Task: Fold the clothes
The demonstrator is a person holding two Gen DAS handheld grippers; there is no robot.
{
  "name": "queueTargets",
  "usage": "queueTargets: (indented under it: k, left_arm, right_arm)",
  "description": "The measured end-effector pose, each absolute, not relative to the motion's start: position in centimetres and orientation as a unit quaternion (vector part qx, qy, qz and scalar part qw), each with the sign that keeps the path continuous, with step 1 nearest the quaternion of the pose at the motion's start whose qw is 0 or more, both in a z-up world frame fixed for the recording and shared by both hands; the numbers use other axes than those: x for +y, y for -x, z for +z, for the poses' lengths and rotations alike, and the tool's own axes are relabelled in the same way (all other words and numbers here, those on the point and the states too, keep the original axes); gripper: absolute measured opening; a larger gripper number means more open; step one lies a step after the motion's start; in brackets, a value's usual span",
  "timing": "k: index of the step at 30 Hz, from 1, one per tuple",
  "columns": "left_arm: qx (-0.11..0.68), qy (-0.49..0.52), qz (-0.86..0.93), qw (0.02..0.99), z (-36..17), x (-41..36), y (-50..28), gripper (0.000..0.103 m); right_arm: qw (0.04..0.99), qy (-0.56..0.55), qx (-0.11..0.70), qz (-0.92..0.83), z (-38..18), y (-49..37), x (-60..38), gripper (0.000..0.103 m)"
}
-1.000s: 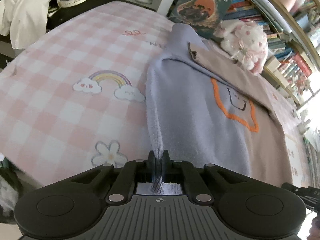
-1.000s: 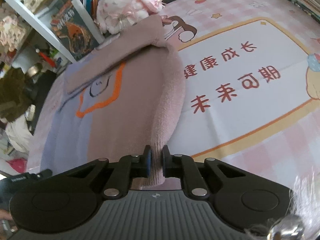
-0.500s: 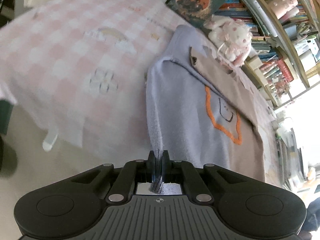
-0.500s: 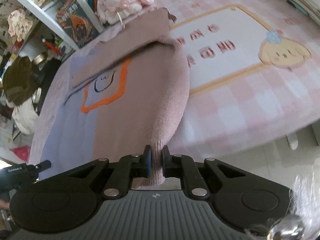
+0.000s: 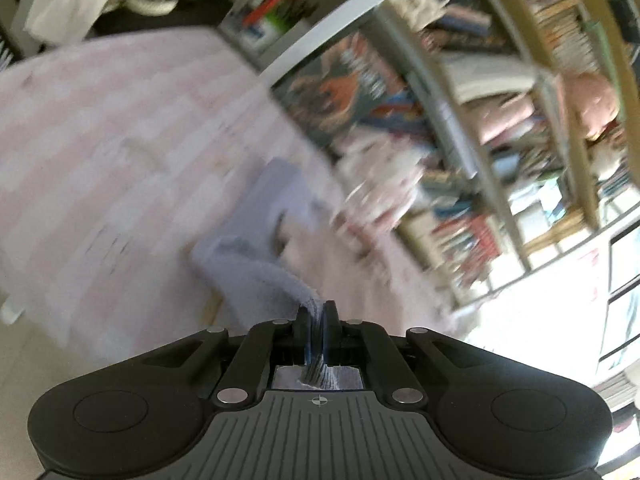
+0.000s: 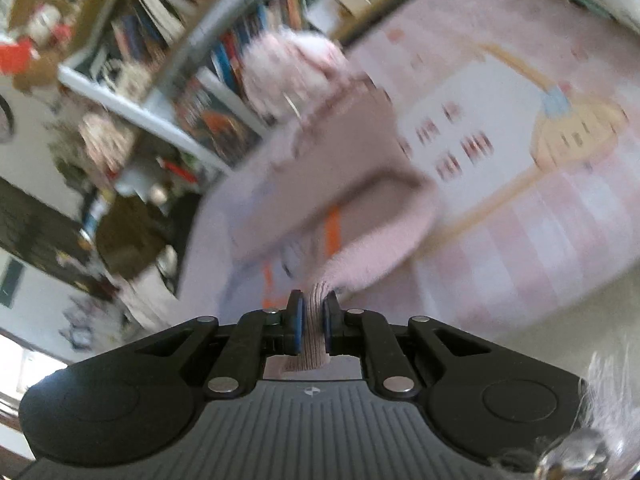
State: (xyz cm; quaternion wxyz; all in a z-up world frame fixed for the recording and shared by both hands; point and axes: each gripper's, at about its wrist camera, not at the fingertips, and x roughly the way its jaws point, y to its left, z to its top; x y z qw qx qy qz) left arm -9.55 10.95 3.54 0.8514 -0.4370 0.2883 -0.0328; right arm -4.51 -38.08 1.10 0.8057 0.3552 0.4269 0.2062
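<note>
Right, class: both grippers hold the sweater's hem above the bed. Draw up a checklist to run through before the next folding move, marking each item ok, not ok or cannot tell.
1. Left gripper shut on the sweater's lilac hem: ok.
2. Right gripper shut on the pink hem: ok.
3. Folded sleeve lying across the chest: ok.
4. Far end resting on the bed: ok.
5. Hem level between the two grippers: cannot tell, both views blurred.
6. Plush toy free of the landing spot: cannot tell.

No readable text: red characters on pink sheet (image 6: 460,140) and book covers (image 5: 360,96) too blurred.
</note>
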Motion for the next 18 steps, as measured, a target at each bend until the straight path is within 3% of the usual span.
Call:
queueTargets:
  k: [7,18]
  left_arm:
    - [0.252,0.426,-0.046,0.868,4.9,11.8,2.4,0.003]
    - [0.286,0.409,-0.061,0.865,3.2,13.5,-6.5,0.003]
  right_arm:
    - [0.816,-0.402,0.358,0.211,4.1,-0.6,-38.5,0.009]
    - [0.84,-0.377,0.353,0.166,3.7,-9.5,-35.9,0.009]
